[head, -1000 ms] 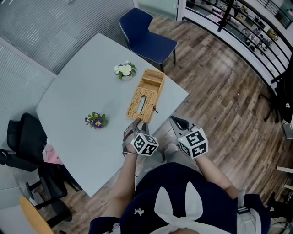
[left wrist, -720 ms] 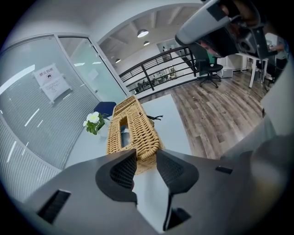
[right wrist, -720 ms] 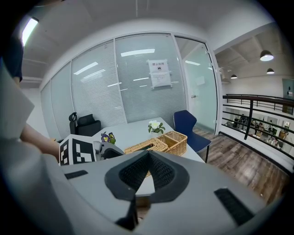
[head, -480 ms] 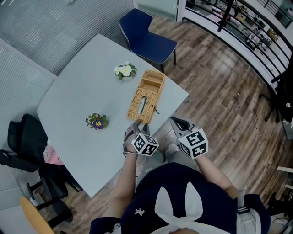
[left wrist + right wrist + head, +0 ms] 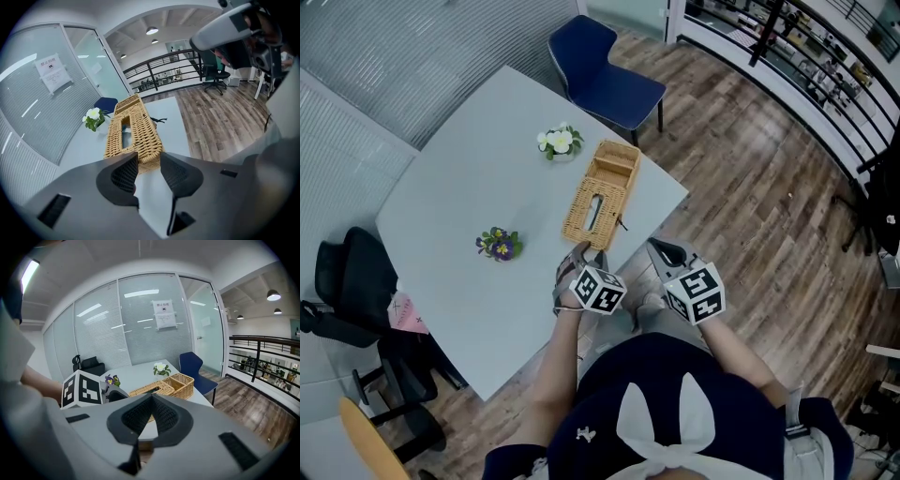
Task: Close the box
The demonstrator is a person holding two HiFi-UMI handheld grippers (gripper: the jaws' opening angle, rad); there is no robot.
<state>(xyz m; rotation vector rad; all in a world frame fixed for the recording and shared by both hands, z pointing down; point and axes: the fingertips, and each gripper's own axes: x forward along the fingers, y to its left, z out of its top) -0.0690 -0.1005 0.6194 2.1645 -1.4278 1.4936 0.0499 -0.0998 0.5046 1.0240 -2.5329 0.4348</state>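
A long wicker box lies near the table's right edge. Its near part has a slotted top, and the far end looks open from above. My left gripper hovers just short of the box's near end. Its jaws have just been opening, and they stand apart with nothing between them. In the left gripper view the box sits straight beyond the left gripper. My right gripper is off the table's edge to the right, shut and empty. In its own view, the right gripper faces the box from the side.
The pale grey table also holds a pot of white flowers and a pot of purple flowers. A blue chair stands beyond the far corner and a black chair to the left. Wood floor lies to the right.
The gap between the left gripper's jaws has grown slightly and that gripper has tilted a little. The box and the right gripper have stayed where they were.
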